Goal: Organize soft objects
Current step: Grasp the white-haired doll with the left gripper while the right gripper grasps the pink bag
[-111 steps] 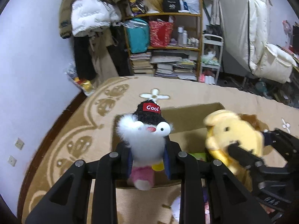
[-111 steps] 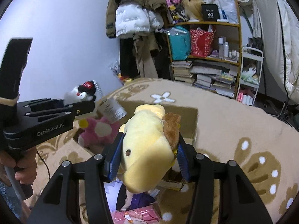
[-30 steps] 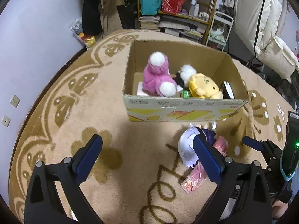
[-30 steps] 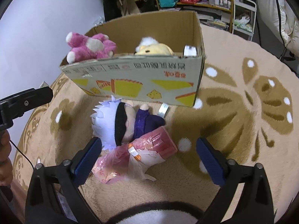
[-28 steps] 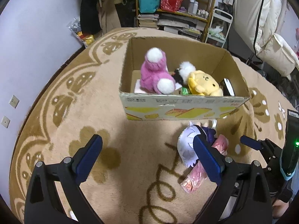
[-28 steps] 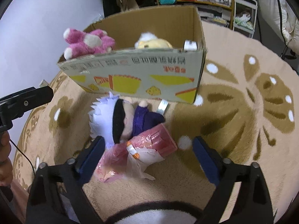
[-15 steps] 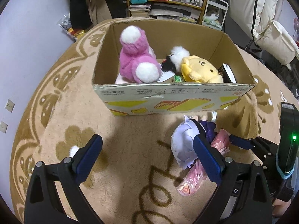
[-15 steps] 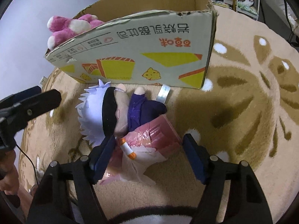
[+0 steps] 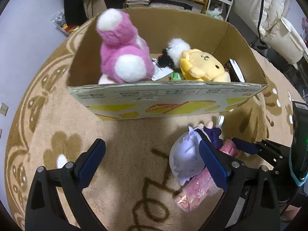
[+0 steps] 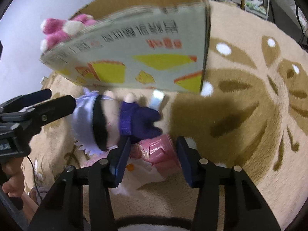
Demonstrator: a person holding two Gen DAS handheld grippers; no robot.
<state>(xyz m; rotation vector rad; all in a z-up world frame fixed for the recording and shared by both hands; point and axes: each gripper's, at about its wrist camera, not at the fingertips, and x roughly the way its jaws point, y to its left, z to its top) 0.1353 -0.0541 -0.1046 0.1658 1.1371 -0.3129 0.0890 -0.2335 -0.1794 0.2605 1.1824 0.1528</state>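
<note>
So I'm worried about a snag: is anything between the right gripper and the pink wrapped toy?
Nothing visible. The right gripper already straddles the pink wrapped toy, jaws closing around it. The white-haired doll lies against it, just beyond the left finger.

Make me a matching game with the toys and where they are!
Things:
1. pink plush
2. yellow plush
3. white-haired doll
4. pink packet

Places:
A. on the rug, in front of the box
B. between the closing jaws of the right gripper
C. in the box, left side
D. in the box, right of the pink one

Pairs: 1-C, 2-D, 3-A, 4-B
</note>
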